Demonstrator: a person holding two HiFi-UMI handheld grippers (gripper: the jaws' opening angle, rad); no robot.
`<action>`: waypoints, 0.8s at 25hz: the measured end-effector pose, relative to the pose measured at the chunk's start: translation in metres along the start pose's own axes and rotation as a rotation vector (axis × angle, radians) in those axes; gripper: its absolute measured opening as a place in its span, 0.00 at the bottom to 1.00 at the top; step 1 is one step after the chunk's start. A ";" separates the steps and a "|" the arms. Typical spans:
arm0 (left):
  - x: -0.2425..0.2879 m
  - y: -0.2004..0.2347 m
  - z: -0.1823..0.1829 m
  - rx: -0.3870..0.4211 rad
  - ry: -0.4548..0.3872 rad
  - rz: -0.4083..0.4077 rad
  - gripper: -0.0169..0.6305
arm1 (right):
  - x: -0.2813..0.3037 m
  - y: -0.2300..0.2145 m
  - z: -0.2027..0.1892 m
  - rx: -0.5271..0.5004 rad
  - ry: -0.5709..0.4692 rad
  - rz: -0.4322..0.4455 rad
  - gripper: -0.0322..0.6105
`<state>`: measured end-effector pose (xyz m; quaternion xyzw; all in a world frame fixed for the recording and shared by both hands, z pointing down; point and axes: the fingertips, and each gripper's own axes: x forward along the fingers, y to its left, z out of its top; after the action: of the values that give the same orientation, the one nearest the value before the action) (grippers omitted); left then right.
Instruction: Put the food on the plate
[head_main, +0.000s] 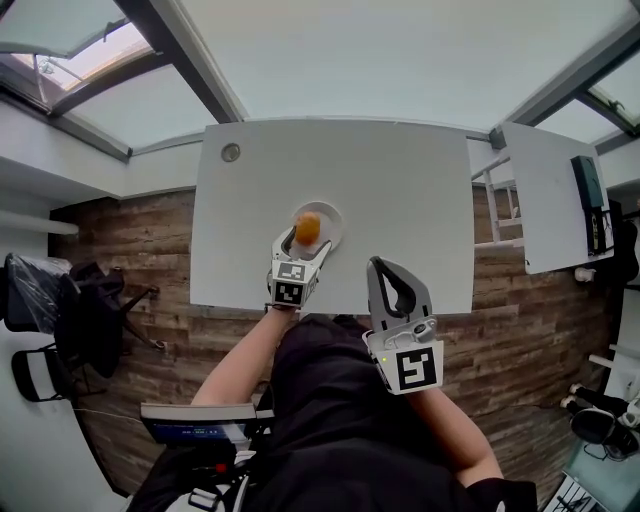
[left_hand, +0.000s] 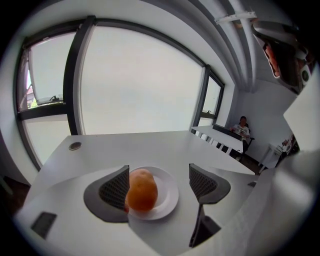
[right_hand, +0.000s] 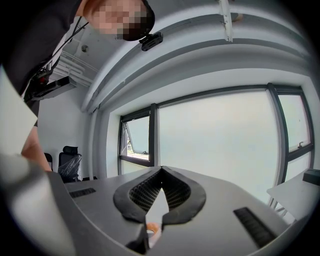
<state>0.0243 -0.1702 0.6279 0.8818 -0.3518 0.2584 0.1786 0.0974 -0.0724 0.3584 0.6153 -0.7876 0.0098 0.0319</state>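
An orange-brown, potato-like food item lies on the left half of a small white plate on the white table. My left gripper is open around the plate. Its left pad is right against the food and its right pad stands well clear of it. In the head view the food sits on the plate between the left gripper's jaws. My right gripper hovers at the table's near edge, shut, with nothing held; its jaws touch at the tips.
The white table has a round cable grommet at its far left corner. A second white table stands to the right. Black chairs are on the wooden floor at left. A person sits in the far background.
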 end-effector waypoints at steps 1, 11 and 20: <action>-0.003 0.000 0.001 -0.007 -0.006 0.002 0.61 | 0.000 0.000 0.000 0.000 0.002 0.003 0.05; -0.027 0.001 0.014 -0.032 -0.061 0.027 0.61 | 0.009 0.005 0.005 0.043 0.000 0.014 0.05; -0.063 -0.001 0.049 -0.138 -0.167 0.018 0.61 | 0.012 0.019 0.004 0.060 0.009 0.021 0.05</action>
<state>0.0025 -0.1606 0.5520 0.8827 -0.3902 0.1608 0.2068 0.0764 -0.0799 0.3555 0.6076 -0.7932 0.0363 0.0169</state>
